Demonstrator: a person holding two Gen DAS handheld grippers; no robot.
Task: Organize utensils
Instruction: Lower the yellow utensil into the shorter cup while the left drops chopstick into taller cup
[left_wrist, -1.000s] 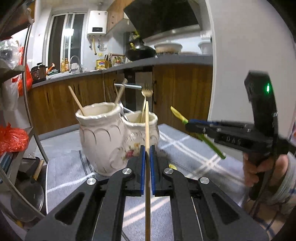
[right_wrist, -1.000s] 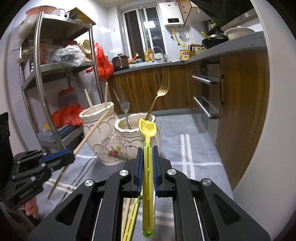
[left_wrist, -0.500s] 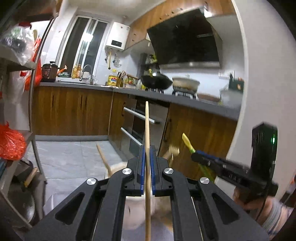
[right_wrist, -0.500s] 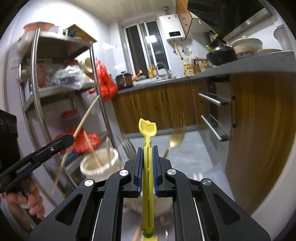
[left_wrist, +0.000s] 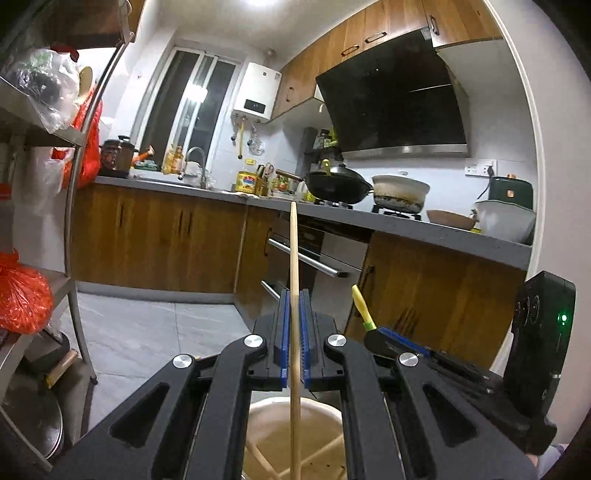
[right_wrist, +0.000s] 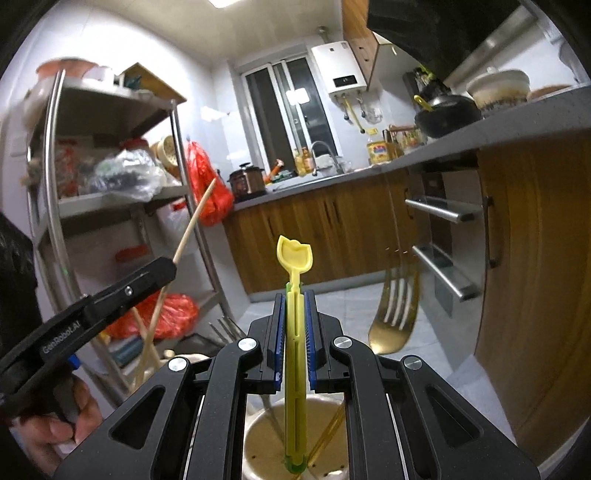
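My left gripper is shut on a wooden chopstick held upright, its lower end reaching down into the mouth of a cream ceramic holder right below, where other chopsticks lie. My right gripper is shut on a yellow-green plastic utensil, upright, its lower end inside a second cream holder. A gold fork stands in that holder. Each gripper shows in the other's view: the right one and the left one.
A steel shelf rack with bags stands on the left. Wooden cabinets, an oven front and a counter with a wok and pot lie behind. A grey tiled floor is beyond.
Both grippers have risen and tilted until they stand over the holders. The chopstick and the yellow utensil now point down into the holder mouths. Both stay gripped.
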